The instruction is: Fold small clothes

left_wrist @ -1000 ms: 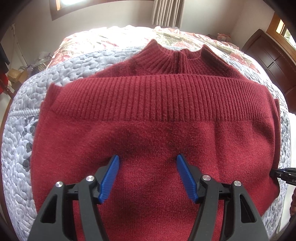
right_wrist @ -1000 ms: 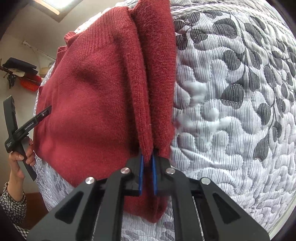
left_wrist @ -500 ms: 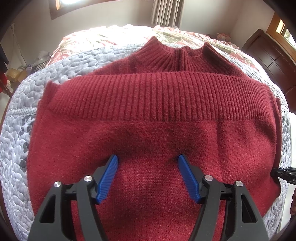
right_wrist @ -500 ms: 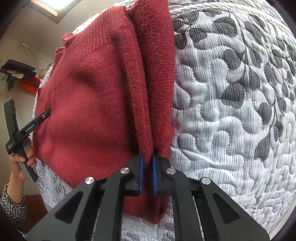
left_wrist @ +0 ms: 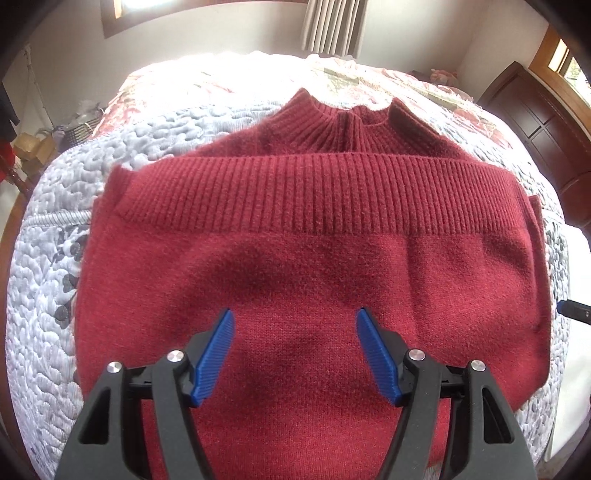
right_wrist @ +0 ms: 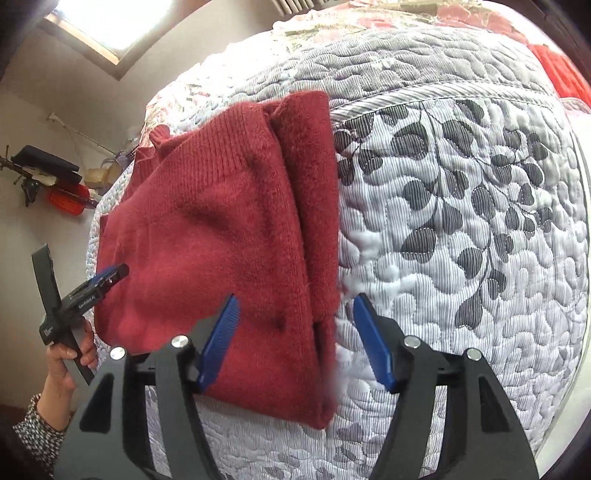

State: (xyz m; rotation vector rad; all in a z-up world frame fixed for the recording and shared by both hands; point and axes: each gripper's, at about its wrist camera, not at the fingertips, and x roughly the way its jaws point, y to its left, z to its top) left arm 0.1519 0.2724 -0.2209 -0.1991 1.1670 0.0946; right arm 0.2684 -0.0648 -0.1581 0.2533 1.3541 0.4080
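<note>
A dark red knitted sweater (left_wrist: 314, 266) lies folded on the quilted bed, its ribbed hem doubled up to just below the high collar (left_wrist: 347, 125). My left gripper (left_wrist: 294, 325) hovers open over the sweater's near half, holding nothing. In the right wrist view the same sweater (right_wrist: 221, 236) lies flat with its folded side edge on the right. My right gripper (right_wrist: 293, 310) stands open astride that edge, nothing clamped between its blue pads. The left gripper (right_wrist: 110, 275) shows at the sweater's far side, held by a hand (right_wrist: 68, 358).
A grey-and-white quilt (right_wrist: 461, 221) with a leaf print covers the bed, and a floral cover (left_wrist: 207, 85) lies beyond it. A dark wooden cabinet (left_wrist: 535, 122) stands at the right, curtains (left_wrist: 332, 26) at the back. Clutter (right_wrist: 51, 184) hangs on the left wall.
My right gripper has opened and let go of the sweater's folded edge, then drawn back; the edge now lies on the quilt. My left gripper stayed open and pulled back slightly.
</note>
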